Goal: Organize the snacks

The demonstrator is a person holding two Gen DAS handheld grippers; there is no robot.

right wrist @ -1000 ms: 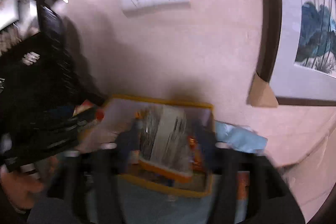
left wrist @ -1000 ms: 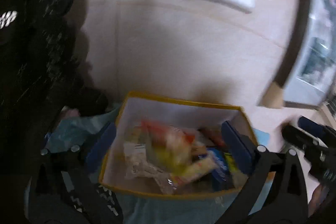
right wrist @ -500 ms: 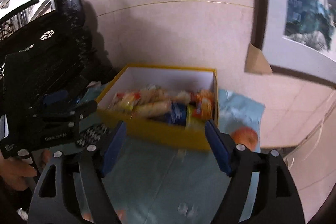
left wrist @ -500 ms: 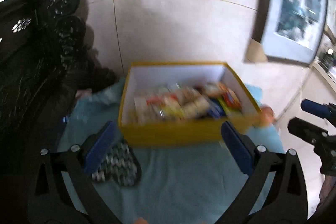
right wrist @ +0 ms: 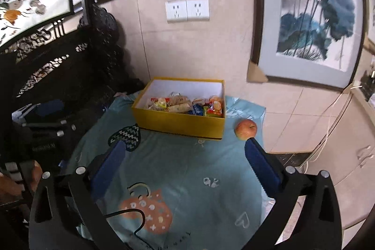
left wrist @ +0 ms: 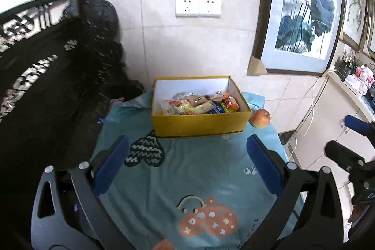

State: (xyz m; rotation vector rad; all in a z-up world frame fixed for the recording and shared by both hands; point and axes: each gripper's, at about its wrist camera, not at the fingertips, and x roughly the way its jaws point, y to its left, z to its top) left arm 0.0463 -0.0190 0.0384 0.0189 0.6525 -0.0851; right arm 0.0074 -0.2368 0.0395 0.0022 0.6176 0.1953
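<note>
A yellow box (left wrist: 199,124) with white inner walls stands at the far side of a teal cloth, near the wall; it also shows in the right wrist view (right wrist: 180,125). Several wrapped snacks (left wrist: 199,104) lie inside it, also seen in the right wrist view (right wrist: 187,106). My left gripper (left wrist: 187,163) is open and empty, held back over the cloth in front of the box. My right gripper (right wrist: 185,161) is open and empty, likewise back from the box.
A red apple (left wrist: 260,118) lies on the cloth right of the box, also in the right wrist view (right wrist: 245,129). The teal cloth (left wrist: 187,179) has cartoon prints. Dark carved furniture (left wrist: 46,86) stands at the left. Framed paintings (left wrist: 302,11) lean on the tiled wall.
Both grippers have pulled back and up from inside the box to over the near cloth. The snacks stay in the box. The apple has come into view.
</note>
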